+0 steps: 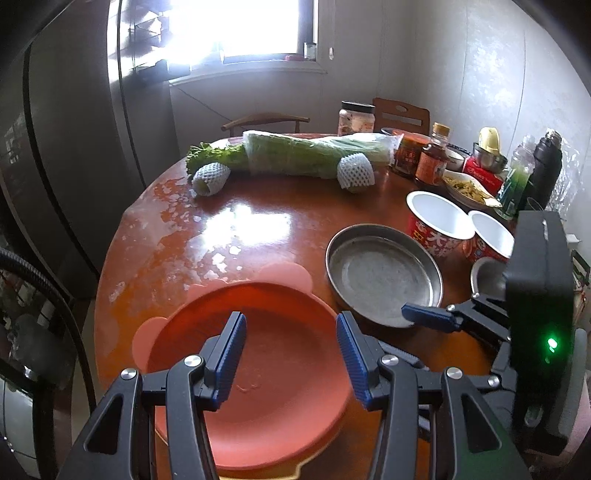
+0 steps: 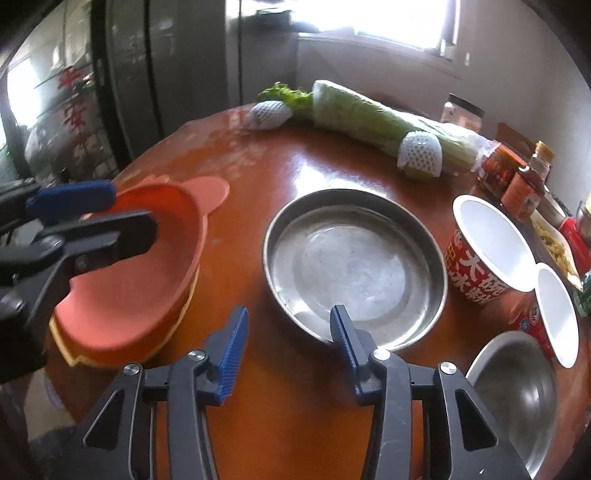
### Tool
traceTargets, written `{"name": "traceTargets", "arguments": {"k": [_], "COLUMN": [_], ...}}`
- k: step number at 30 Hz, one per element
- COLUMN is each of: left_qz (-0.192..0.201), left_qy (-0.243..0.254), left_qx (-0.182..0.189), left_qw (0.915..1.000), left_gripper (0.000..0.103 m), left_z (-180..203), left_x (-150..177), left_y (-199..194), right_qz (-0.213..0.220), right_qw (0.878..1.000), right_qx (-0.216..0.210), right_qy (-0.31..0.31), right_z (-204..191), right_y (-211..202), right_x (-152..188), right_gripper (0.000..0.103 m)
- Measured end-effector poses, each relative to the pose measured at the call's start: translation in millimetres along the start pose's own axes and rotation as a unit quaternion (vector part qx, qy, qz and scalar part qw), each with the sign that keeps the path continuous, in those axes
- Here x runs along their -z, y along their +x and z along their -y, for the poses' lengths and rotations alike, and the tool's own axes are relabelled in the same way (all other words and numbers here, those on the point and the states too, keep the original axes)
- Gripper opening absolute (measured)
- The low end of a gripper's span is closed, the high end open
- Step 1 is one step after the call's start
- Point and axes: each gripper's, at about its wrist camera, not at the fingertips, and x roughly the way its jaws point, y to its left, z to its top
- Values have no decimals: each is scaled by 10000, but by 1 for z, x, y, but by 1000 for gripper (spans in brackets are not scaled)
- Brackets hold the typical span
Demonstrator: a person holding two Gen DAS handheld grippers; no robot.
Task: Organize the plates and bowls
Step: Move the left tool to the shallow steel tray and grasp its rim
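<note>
Round and glossy, the brown wooden table (image 1: 258, 221) carries a crowded spread under a bright window (image 1: 240, 26). Two paper noodle cups (image 2: 487, 247) stand side by side at the right, beside one flat steel pan (image 2: 354, 266) in the middle and one steel bowl (image 2: 517, 395) at the near right edge. One orange plate (image 1: 258, 376) with pink ear-shaped tabs rests on a yellow one (image 2: 70, 352) at the near left edge. The left gripper (image 1: 291, 354) hangs spread above the orange plate, holding nothing. The right gripper (image 2: 288, 350) is spread too, its right fingertip over the steel pan's near rim. Two foam-netted fruits (image 1: 210, 179) lie against one wrapped cabbage (image 1: 314, 155).
</note>
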Motion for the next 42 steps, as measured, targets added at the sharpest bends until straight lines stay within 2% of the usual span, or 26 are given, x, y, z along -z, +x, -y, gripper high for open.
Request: {"name": "traceTargets", "arguments": {"k": [5,17,28,36,42], "left_qz": [-105,-391,-624,-705,-759], "left_qy": [117,320,367,248,229], "left_qx": [147,360,343,247,213], "left_qw": [9998,9981,9968,9969,9966], "left_gripper": [51,51,51,51,51], "left_z": [17,57,76,75,78], "left_x": [11,48,61,63,66], "left_y": [-3,-13,-6,2,7], "right_qz": [-87,-116,-26,95,134], "right_qw": [9993,9986,9985,9971,9918], "right_qx": [-343,-434,-483,-270,-371], "right_qy": [-106,-266,-246,708,1218], "right_z": [-3,-7,2,34,49], "right_y": [-18,-72,-99,-108,-97], "right_x": [18,81,105,115,115], "right_gripper": [46,46,46,49,49]}}
